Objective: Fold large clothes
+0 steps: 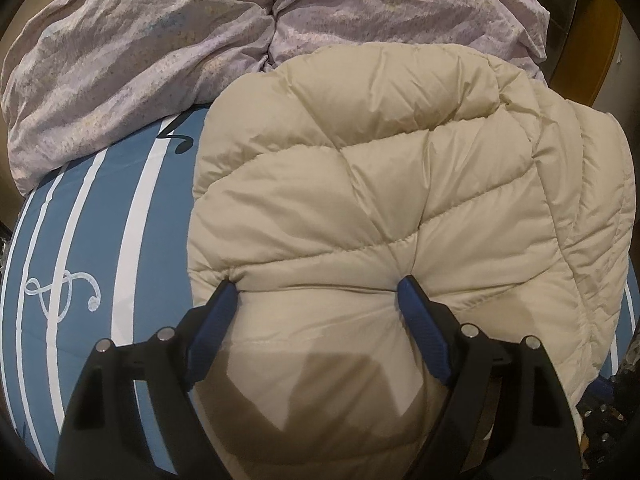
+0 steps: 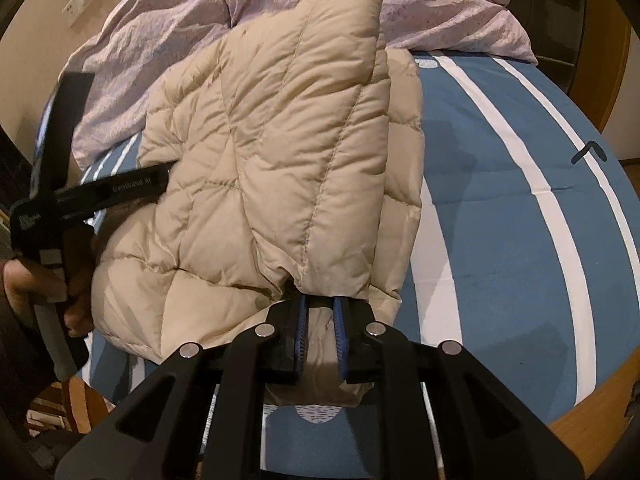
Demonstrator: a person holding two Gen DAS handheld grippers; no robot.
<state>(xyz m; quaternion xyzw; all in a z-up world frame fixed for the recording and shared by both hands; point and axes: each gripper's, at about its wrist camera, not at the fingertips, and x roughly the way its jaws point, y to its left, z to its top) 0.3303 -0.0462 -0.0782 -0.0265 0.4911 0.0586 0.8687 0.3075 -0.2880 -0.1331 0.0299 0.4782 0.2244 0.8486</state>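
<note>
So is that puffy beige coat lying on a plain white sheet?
No, the coat lies on a blue sheet with white stripes.

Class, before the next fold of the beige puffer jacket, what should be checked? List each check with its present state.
1. Right tongs shut on the jacket edge: ok.
2. Left tongs wide, both tips pressed into the jacket: ok.
3. Whether the left tongs grip it: cannot tell.
4. Jacket rests on the striped blue bedsheet: ok.
5. Lilac duvet touches the jacket's far edge: not ok.
6. Layers squarely stacked: cannot tell.
</note>
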